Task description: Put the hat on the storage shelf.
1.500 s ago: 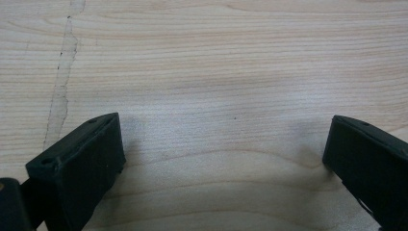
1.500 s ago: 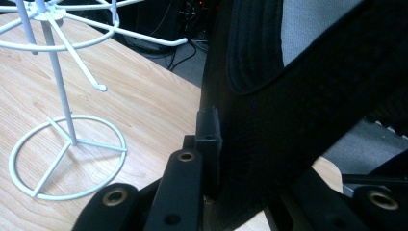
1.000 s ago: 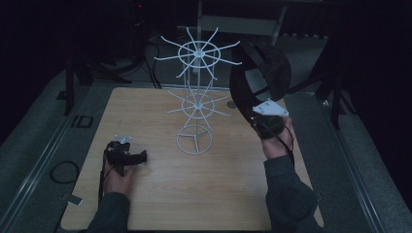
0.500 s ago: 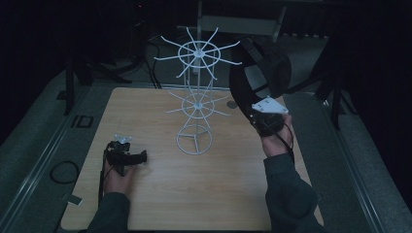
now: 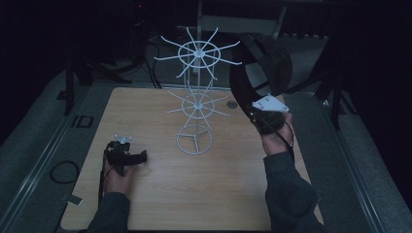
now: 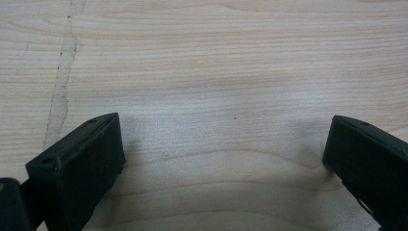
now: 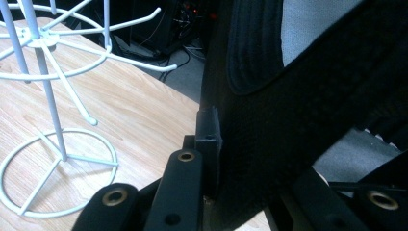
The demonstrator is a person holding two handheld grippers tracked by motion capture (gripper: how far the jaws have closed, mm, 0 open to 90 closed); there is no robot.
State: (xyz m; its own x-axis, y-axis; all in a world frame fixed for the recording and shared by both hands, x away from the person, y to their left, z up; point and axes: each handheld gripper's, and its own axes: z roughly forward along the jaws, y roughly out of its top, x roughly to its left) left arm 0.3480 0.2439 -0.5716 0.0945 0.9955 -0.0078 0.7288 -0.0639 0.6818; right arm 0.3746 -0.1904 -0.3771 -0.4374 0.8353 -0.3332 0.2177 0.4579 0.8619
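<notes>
Right gripper (image 7: 219, 159): jaws clamped on wide black belt (image 7: 298, 115). White wire rack (image 7: 53, 96) stands left on wooden table (image 7: 130, 120), apart from belt.

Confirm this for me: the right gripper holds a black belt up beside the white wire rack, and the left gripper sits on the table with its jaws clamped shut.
Not quite. The left gripper is open: the left gripper view shows its jaws standing wide apart over bare wooden table. The rest holds: the right gripper holds the black belt up beside the white wire rack.
</notes>
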